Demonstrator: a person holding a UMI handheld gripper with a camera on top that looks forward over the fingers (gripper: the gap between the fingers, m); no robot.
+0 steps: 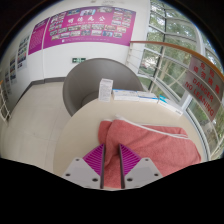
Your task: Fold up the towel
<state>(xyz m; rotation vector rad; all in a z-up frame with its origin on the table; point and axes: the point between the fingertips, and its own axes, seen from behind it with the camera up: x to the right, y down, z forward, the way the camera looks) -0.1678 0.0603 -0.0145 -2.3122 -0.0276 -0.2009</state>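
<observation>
Towel (150,145), salmon-pink, lies spread just ahead of and beside the gripper (111,165), whose magenta pads (95,160) look pressed together, seemingly pinching its near edge. A thin pinch could slip and drop the fold. Beyond the fingers, a white box (140,97) on the white table (92,130) may block the towel's travel.
</observation>
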